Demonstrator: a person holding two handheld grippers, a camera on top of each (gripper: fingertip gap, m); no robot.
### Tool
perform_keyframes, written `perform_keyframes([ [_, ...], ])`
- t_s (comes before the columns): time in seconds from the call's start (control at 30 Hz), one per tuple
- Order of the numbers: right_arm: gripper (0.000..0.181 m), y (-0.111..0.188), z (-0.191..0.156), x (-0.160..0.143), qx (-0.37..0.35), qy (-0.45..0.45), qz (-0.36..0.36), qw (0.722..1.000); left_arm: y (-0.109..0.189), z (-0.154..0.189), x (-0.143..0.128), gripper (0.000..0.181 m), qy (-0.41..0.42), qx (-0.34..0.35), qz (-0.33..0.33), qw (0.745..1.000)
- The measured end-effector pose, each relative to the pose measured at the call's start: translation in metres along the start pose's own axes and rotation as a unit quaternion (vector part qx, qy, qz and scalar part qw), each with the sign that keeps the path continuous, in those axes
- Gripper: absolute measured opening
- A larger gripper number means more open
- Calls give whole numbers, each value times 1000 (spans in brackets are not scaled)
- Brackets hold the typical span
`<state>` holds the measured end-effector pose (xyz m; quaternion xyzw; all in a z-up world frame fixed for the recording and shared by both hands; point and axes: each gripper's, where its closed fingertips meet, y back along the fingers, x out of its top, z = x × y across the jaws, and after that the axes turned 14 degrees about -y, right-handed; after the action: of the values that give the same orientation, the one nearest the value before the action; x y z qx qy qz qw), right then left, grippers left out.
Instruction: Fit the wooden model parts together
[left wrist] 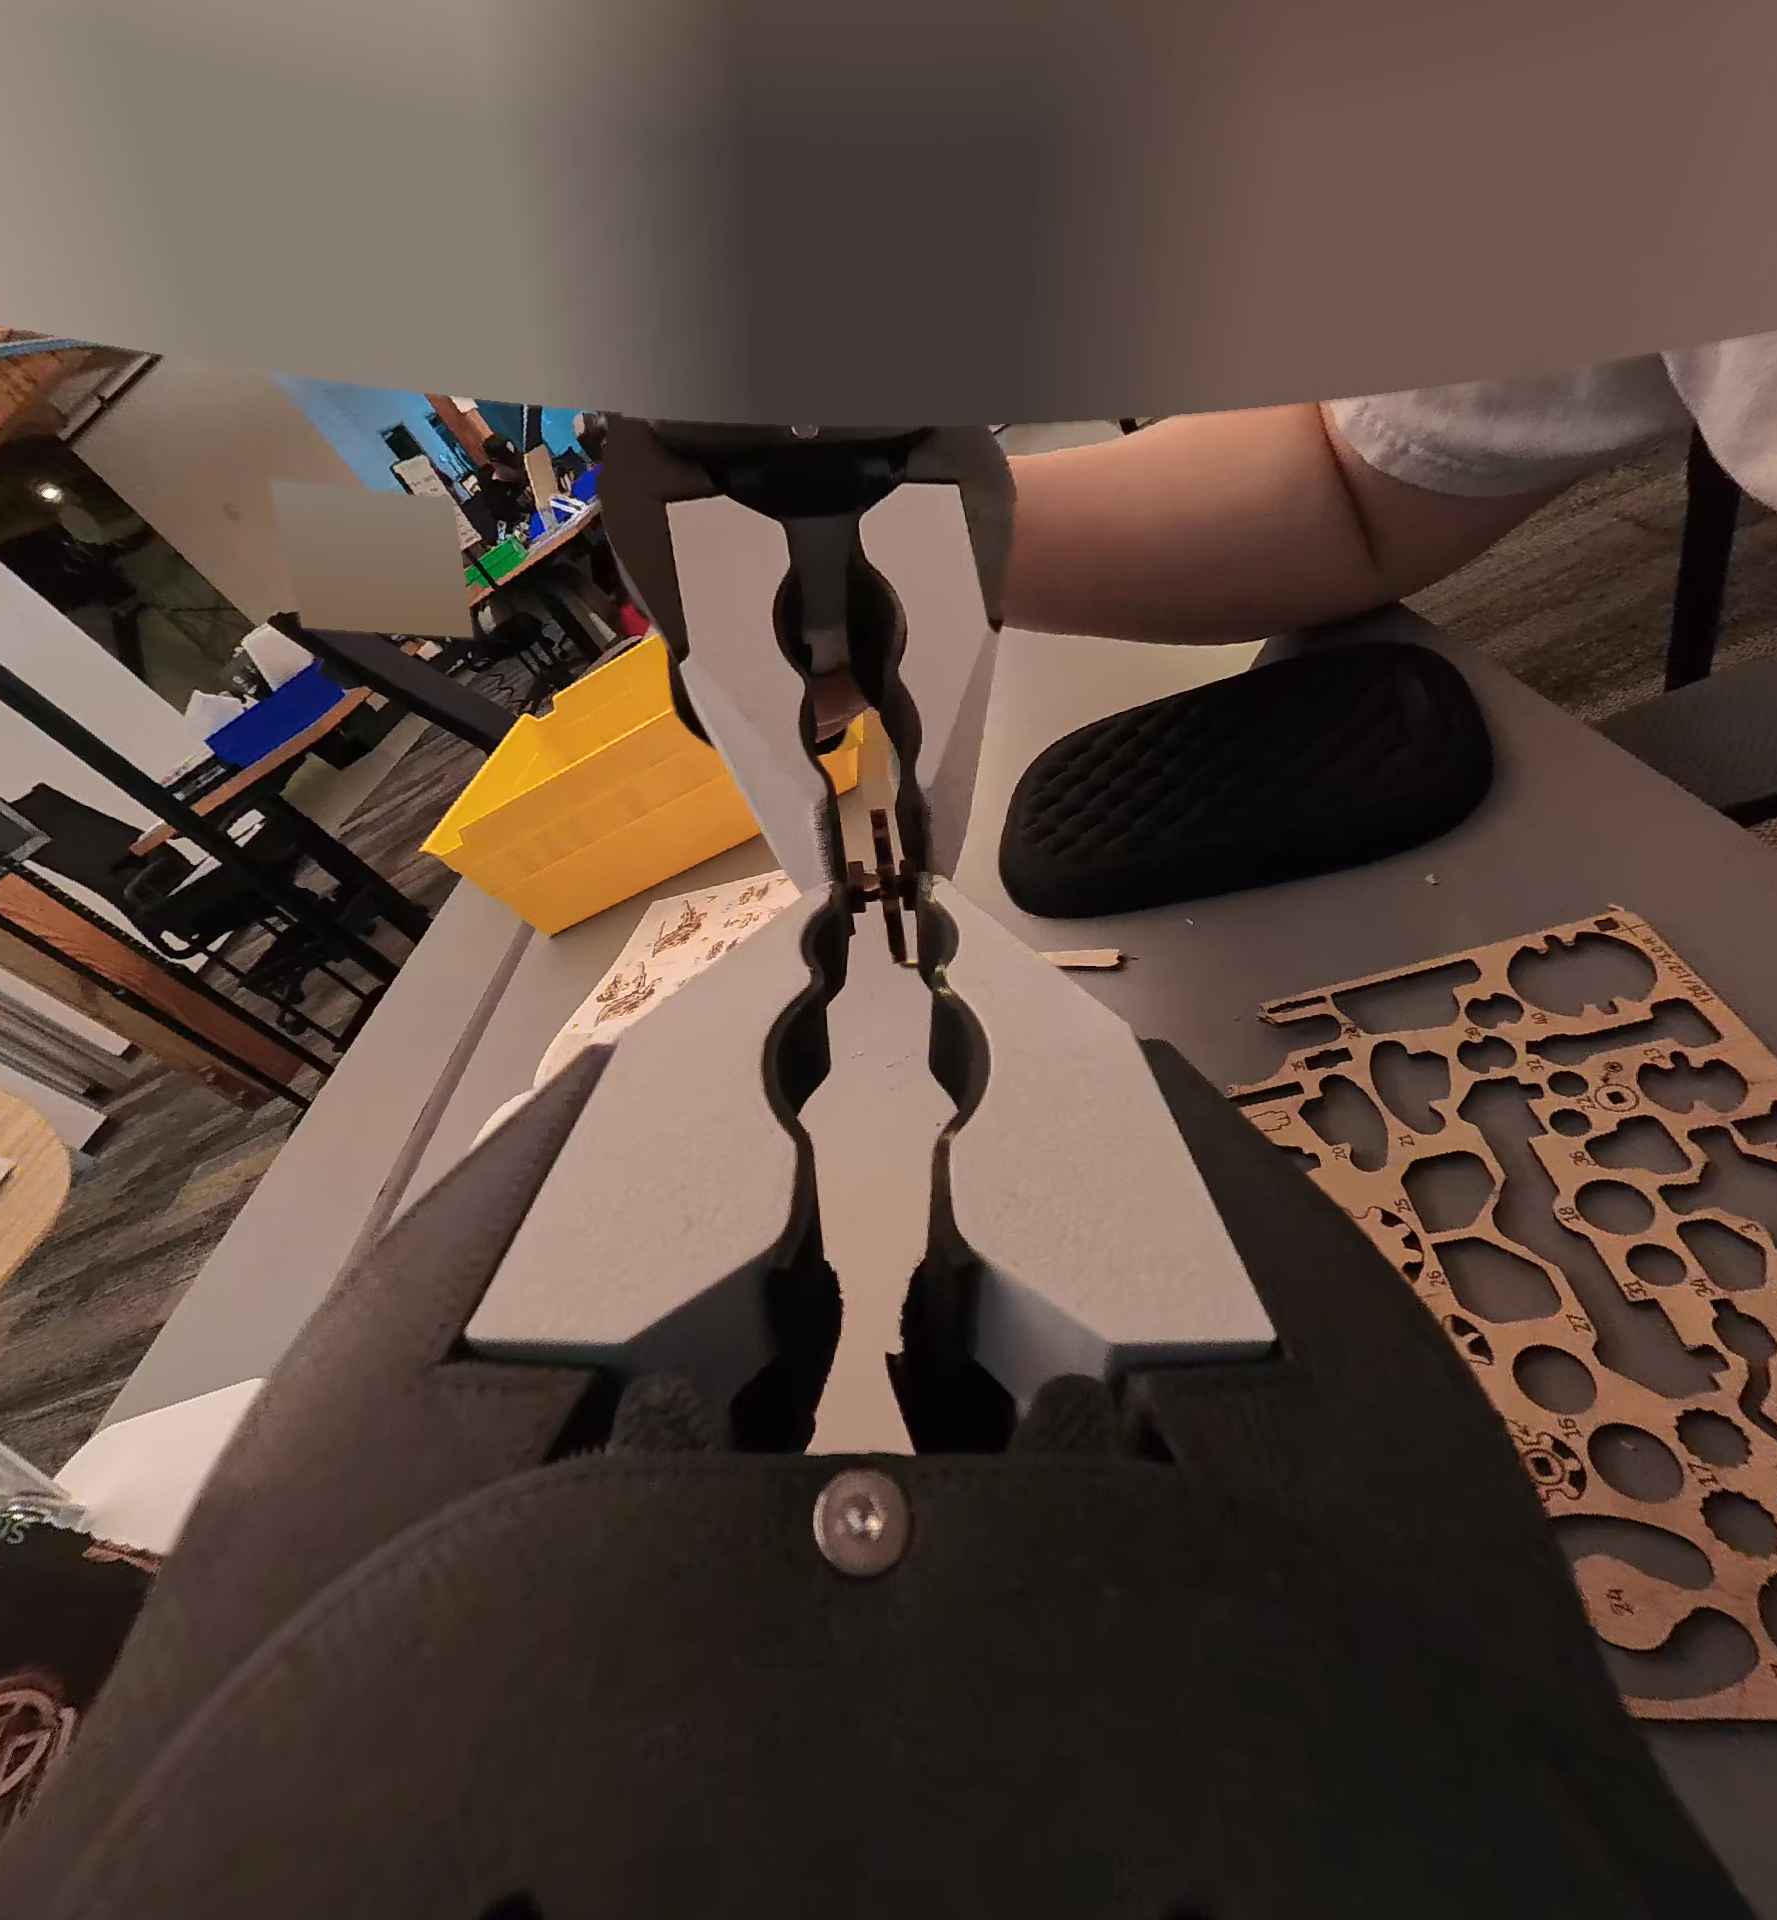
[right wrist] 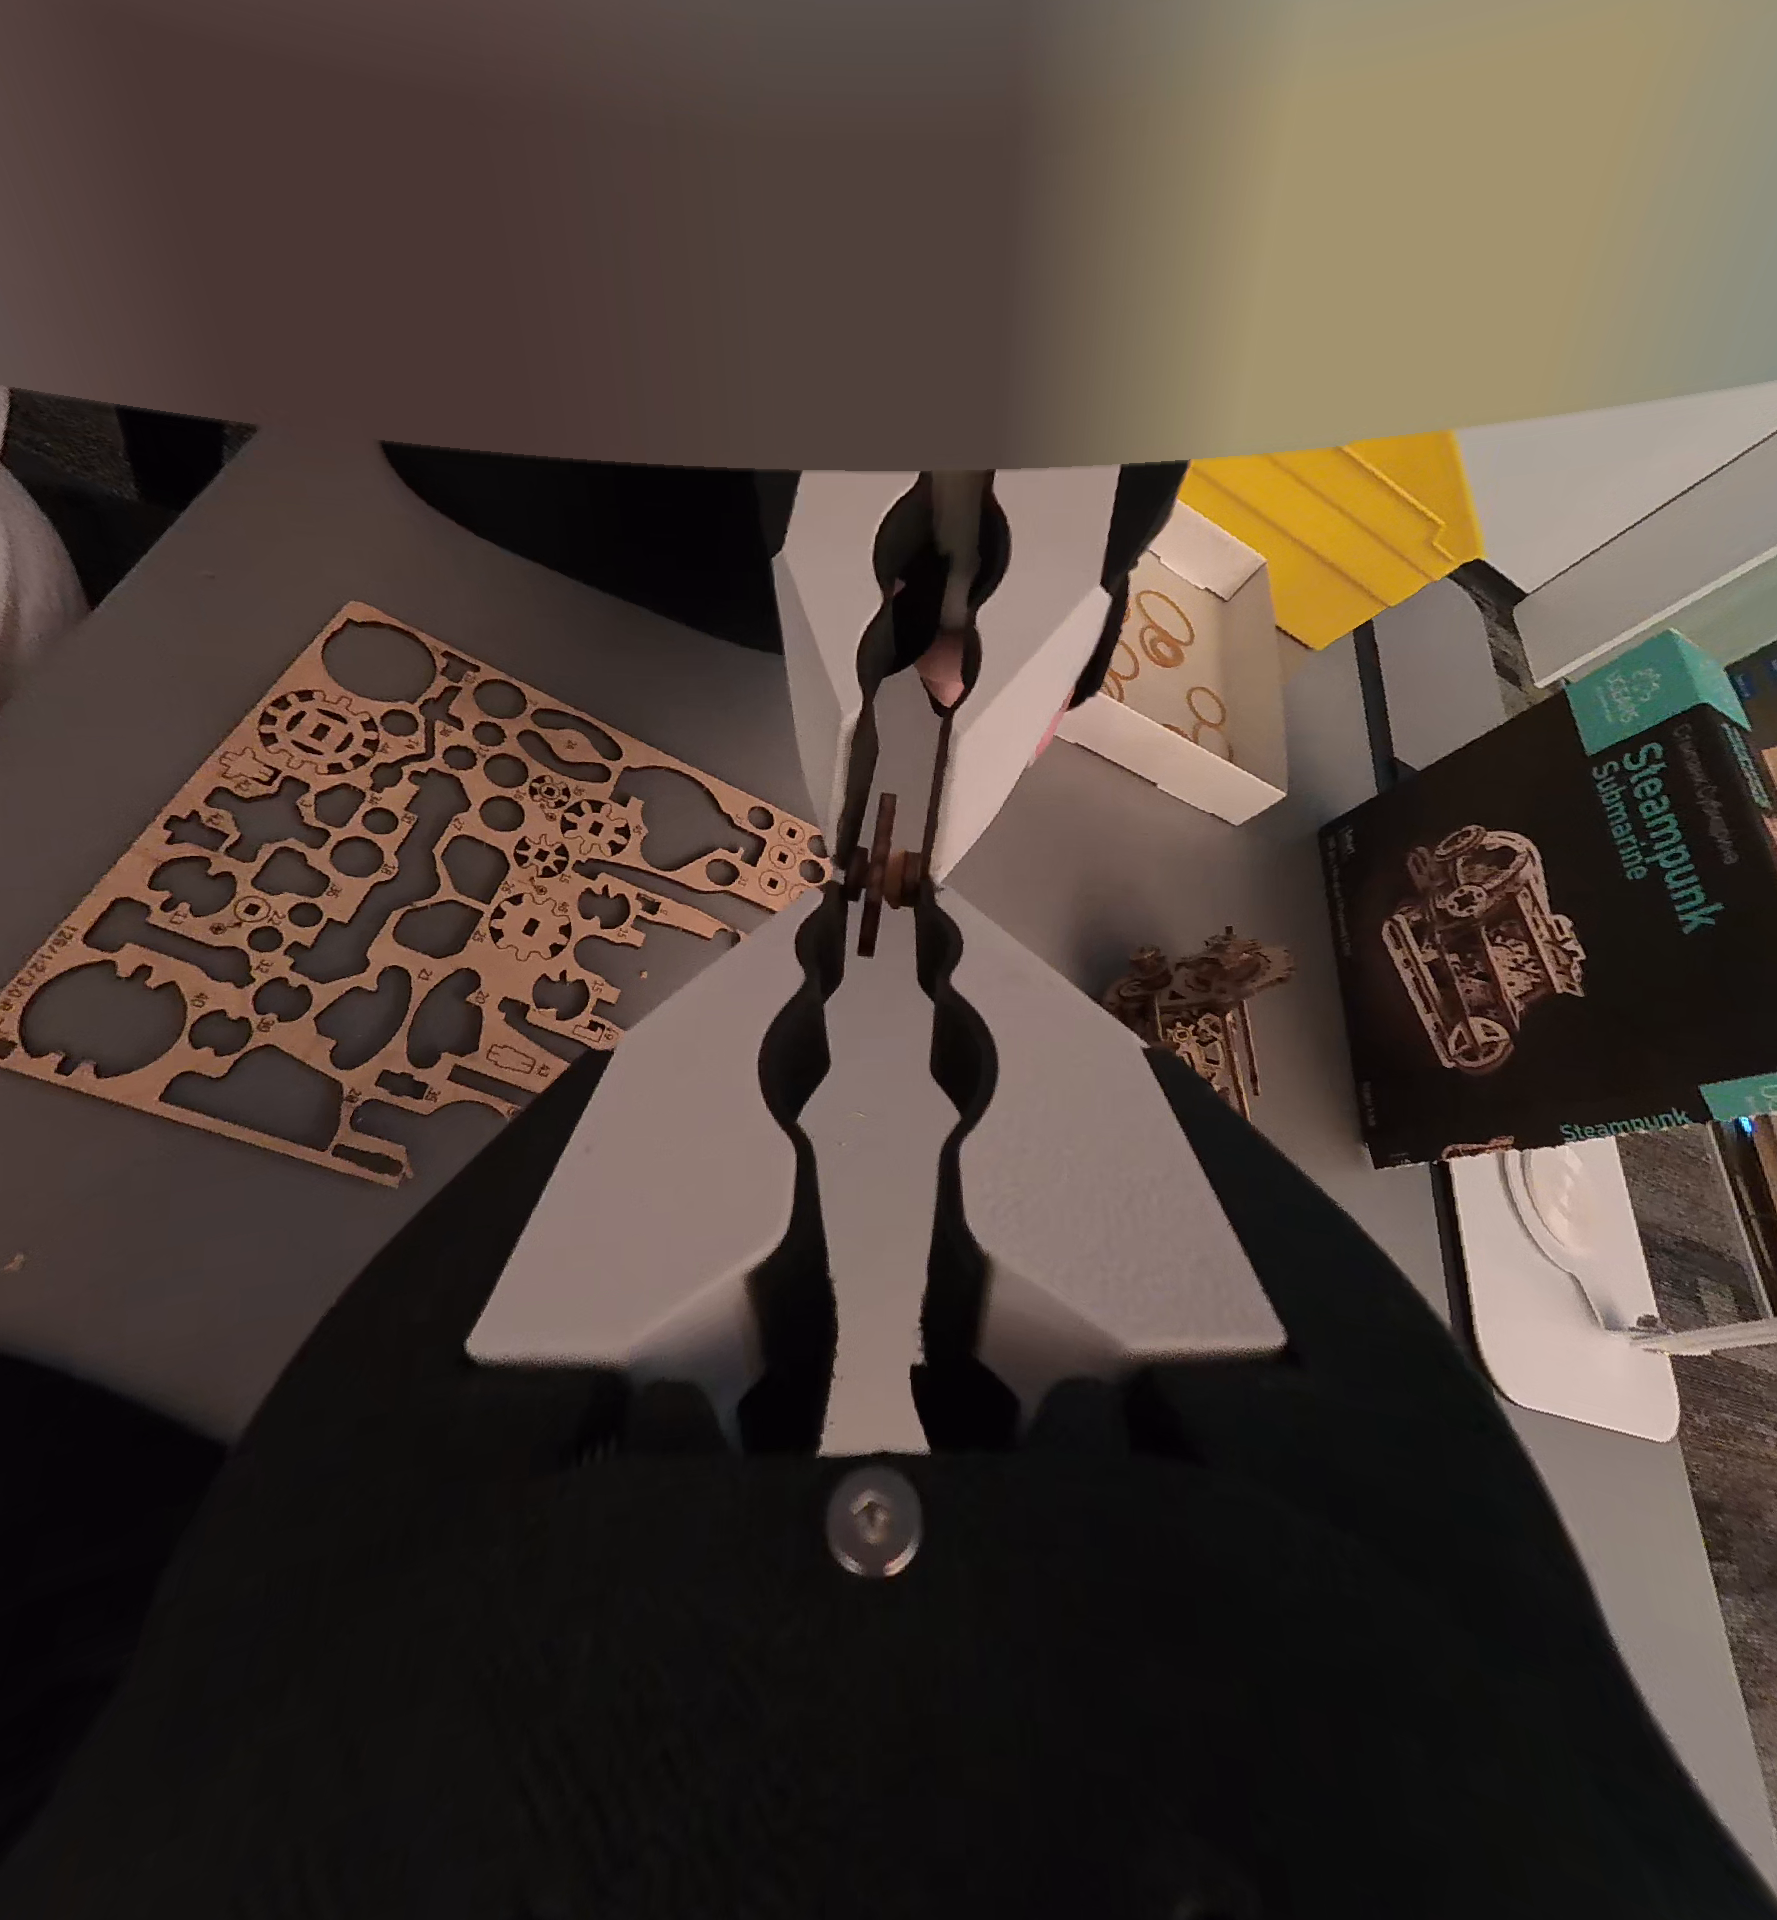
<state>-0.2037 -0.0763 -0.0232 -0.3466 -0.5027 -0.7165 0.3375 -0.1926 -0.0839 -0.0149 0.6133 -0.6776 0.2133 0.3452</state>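
My two grippers meet tip to tip above the grey table (left wrist: 1123, 997). In the left wrist view my left gripper (left wrist: 881, 906) reaches up from below and my right gripper (left wrist: 871, 840) comes down from the top. Between the tips sits a small dark wooden assembly (left wrist: 892, 920): a thin flat piece seen edge-on, crossed by a short pin. In the right wrist view my right gripper (right wrist: 884, 899) faces my left gripper (right wrist: 886, 836), with the flat piece and a small round disc (right wrist: 905, 868) pinched between them. Both grippers are shut on this assembly.
A plywood sheet with many cut-outs (left wrist: 1549, 1247) (right wrist: 364, 883) lies flat. A black padded rest (left wrist: 1248, 769), a yellow bin (left wrist: 593, 800), an instruction sheet (left wrist: 686, 945), a part-built wooden model (right wrist: 1196, 997), a black kit box (right wrist: 1590, 914), a white box (right wrist: 1175, 686) and a person's arm (left wrist: 1175, 540) surround it. The grippers are tip to tip, or close to it. Both grippers' tips are roughly 20 centimeters from the part-built wooden model (right wrist: 1196, 997).
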Motion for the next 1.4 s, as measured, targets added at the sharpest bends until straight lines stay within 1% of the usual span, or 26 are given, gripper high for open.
perform_keyframes([
  [0.13, 11, 1, 2, 4, -10, 2, 3, 1000, 2, -3, 3, 10, 4, 2, 7, 1000],
  [0.23, 11, 1, 2, 5, -6, -3, 3, 1000, 3, -3, 4, 10, 17, -8, 10, 1000],
  [0.37, 10, -2, 3, 3, -14, -3, 1, 1000, 3, -3, 1, 10, 3, -8, -2, 1000],
  [0.53, 10, -5, 1, -4, -3, 3, -11, 1000, 1, 3, -5, 10, 4, -25, -15, 1000],
  [0.67, 10, -6, -6, -7, 24, 0, -13, 1000, 0, 9, -5, 10, 9, -48, -16, 999],
  [0.7, 10, -5, -2, -6, 14, 0, -9, 1000, 1, 5, -6, 10, 11, -37, -17, 999],
  [0.73, 11, -4, 5, -3, 3, -15, 6, 1000, 2, -3, -6, 10, 25, -17, -12, 999],
  [0.8, 11, 1, 9, 5, 30, -81, 39, 995, 2, -12, -1, 10, 91, -8, 9, 996],
  [0.87, 11, 6, 19, 10, 24, -111, 81, 990, 2, -21, -1, 10, 135, 12, 19, 991],
  [1.07, 12, 12, 27, 21, 47, -166, 157, 972, 5, -34, 3, 10, 194, 39, 48, 979],
  [1.13, 13, 15, 29, 26, 48, -174, 176, 968, 7, -36, 4, 10, 204, 44, 56, 976],
  [1.27, 11, 20, 33, 31, 21, -157, 196, 968, 8, -40, 5, 10, 210, 55, 63, 974],
  [1.4, 11, 21, 33, 31, 21, -157, 194, 968, 8, -40, 6, 10, 204, 58, 63, 975],
])
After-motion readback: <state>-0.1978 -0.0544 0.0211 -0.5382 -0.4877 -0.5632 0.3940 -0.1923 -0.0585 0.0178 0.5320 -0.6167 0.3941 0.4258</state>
